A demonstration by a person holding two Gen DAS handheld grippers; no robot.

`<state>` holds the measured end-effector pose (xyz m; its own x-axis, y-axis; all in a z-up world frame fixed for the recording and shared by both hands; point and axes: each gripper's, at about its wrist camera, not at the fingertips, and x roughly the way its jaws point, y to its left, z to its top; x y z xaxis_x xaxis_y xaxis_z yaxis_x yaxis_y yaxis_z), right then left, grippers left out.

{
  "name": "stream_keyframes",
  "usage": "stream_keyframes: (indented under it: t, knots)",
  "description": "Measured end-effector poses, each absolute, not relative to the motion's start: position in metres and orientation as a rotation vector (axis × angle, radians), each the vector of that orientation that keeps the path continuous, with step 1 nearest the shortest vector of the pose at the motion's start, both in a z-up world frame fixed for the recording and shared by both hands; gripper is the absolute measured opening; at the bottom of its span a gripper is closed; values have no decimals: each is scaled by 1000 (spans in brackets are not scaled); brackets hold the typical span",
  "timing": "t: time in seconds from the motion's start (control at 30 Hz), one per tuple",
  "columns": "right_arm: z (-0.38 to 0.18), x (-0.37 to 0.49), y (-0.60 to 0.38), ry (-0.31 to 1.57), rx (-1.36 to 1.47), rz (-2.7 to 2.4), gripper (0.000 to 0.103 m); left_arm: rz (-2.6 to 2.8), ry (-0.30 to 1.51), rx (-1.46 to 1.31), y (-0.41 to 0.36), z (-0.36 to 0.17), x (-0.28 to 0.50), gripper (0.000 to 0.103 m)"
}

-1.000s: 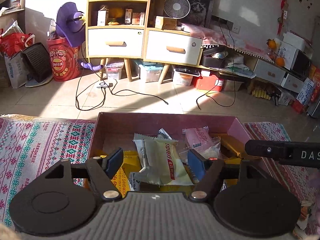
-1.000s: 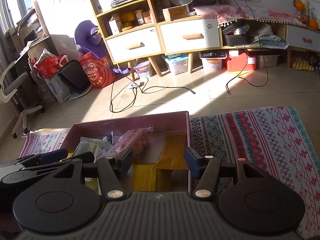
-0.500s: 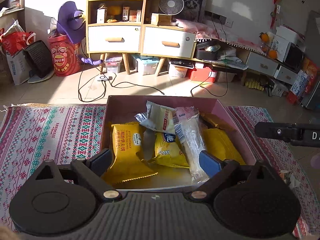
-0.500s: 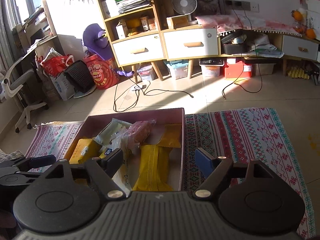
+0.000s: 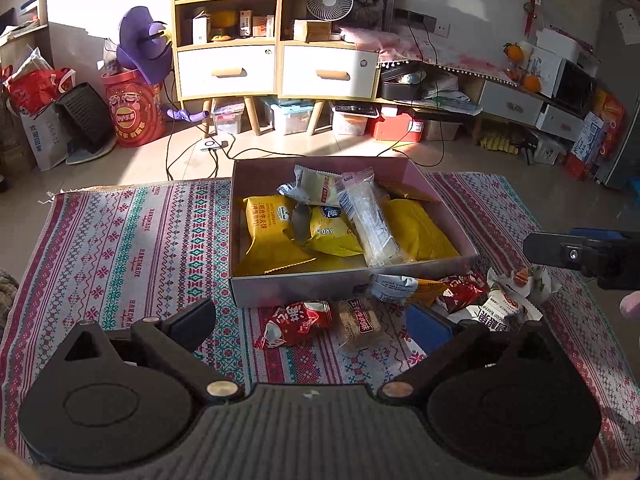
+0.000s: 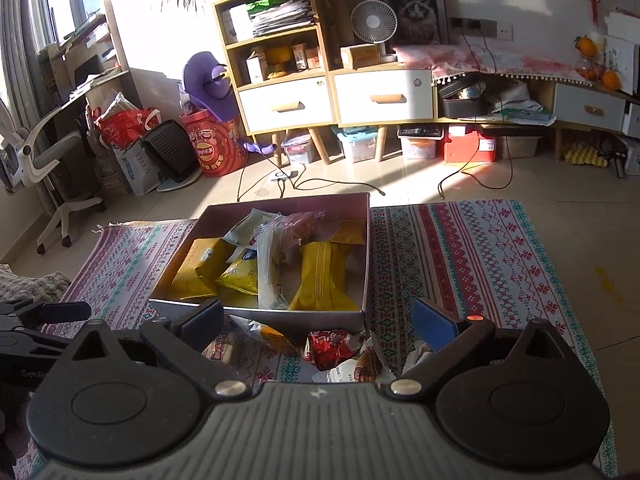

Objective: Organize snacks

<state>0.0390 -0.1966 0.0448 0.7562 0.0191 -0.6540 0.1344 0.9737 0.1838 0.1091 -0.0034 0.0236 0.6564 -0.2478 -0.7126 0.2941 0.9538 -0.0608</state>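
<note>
Two claws [image 5: 312, 320] [image 6: 318, 320] opening, both empty; one box [image 5: 300, 290], two red packets [image 5: 294, 322] outside.

left gripper [image 5: 312, 322] tilted downward, jaws opening, already spread wide, nothing between the pads. right gripper [image 6: 320, 320] pitched down alike, jaws opening, also wide and empty. right gripper's fingertips [image 5: 548, 249] visible at right edge of left wrist view; left gripper's fingertips [image 6: 60, 312] at left edge of right wrist view.
</note>
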Motion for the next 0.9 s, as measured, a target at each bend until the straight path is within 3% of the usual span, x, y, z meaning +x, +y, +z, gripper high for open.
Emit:
stream_keyframes:
  t: [0.37, 0.63, 0.9]
  knots:
    - [20, 22, -194, 712, 151, -56, 102, -321, 711, 112, 16, -6, 96, 103]
    - [-2, 17, -204, 771, 123, -109, 101, -333, 763, 19, 13, -34, 109, 103]
    - [-9, 19, -216, 805, 154, -152, 93, -380, 748, 83, -6, -41, 120, 103]
